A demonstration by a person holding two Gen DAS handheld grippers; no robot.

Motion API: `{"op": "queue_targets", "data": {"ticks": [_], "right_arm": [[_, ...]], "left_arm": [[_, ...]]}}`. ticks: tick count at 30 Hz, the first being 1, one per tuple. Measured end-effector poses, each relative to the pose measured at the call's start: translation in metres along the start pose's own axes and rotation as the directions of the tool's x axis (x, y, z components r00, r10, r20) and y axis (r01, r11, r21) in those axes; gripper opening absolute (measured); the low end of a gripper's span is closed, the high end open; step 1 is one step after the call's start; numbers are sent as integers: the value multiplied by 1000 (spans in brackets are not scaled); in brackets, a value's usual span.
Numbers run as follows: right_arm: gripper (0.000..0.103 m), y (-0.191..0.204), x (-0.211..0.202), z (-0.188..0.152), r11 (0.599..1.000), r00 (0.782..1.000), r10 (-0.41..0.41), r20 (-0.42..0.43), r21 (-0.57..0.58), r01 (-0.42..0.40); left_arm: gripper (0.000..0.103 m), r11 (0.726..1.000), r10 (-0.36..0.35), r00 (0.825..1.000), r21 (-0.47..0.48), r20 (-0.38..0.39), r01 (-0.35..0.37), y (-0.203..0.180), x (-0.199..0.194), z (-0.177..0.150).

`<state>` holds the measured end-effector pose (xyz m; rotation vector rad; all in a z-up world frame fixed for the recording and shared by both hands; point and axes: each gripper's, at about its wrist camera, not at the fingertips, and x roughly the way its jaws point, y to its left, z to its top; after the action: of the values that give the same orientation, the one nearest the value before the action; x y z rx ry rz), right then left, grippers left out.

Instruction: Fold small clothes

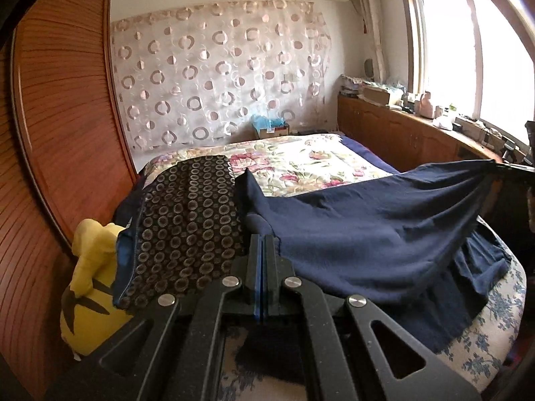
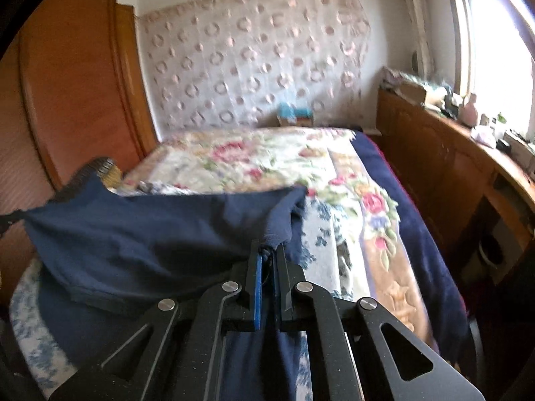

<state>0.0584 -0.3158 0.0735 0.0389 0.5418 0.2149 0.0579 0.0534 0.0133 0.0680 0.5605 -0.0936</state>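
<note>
A navy blue garment hangs stretched above the bed between both grippers. My left gripper is shut on its left corner, the cloth pinched between the blue pads. In the right wrist view my right gripper is shut on the other corner of the navy garment, a bunch of fabric caught between the fingers. The right gripper's tip also shows at the right edge of the left wrist view, where the cloth pulls taut. A dark fabric with a ring pattern lies on the bed just left of the left gripper.
The bed carries a floral blanket, with a blue-and-white sheet at the near edge. A yellow plush toy sits by the wooden wardrobe. A cluttered wooden cabinet runs under the window on the right.
</note>
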Motion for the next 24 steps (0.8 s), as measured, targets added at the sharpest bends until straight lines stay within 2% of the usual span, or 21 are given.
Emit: {"op": "queue_targets", "data": {"ticks": [3, 8, 10, 13, 15, 16, 17, 18, 19, 20, 24], "right_arm": [[5, 5, -35, -9, 999, 999, 35, 7, -20, -35], [5, 7, -72, -45, 998, 998, 46, -45, -48, -48], [5, -3, -75, -60, 998, 994, 48, -95, -47, -52], [5, -5, -65, -84, 997, 987, -9, -163, -78, -4], [10, -4, -57, -92, 997, 982, -26, -188, -78, 11], [17, -5, -54, -94, 997, 981, -35, -189, -76, 21], [27, -5, -53, -93, 997, 982, -40, -183, -73, 27], [33, -5, -50, -90, 997, 983, -45, -177, -70, 33], [38, -5, -49, -87, 997, 985, -49, -168, -65, 38], [39, -2, -48, -84, 997, 986, -45, -158, -64, 35], [43, 21, -45, -84, 996, 992, -13, -128, -87, 2]], "left_arm": [[0, 1000, -2, 1000, -9, -2, 2, 6, -11, -10], [0, 999, -9, 999, -34, -48, 8, 14, -17, -36], [0, 999, -11, 997, -44, -71, 8, 14, -13, -45], [1, 998, -9, 994, -56, -105, 3, 11, -6, -56], [2, 998, -16, 992, -68, -127, 7, 10, -1, -61], [6, 998, -14, 990, -70, -141, 4, 9, 2, -64], [16, 998, -11, 988, -68, -157, 0, 7, 5, -66], [26, 998, -15, 986, -64, -163, 4, 4, 6, -68], [31, 998, -25, 985, -63, -170, 15, 4, 8, -69], [40, 998, -34, 983, -66, -179, 23, 3, 11, -71], [42, 998, -32, 980, -56, -197, 21, -3, 18, -72]]}}
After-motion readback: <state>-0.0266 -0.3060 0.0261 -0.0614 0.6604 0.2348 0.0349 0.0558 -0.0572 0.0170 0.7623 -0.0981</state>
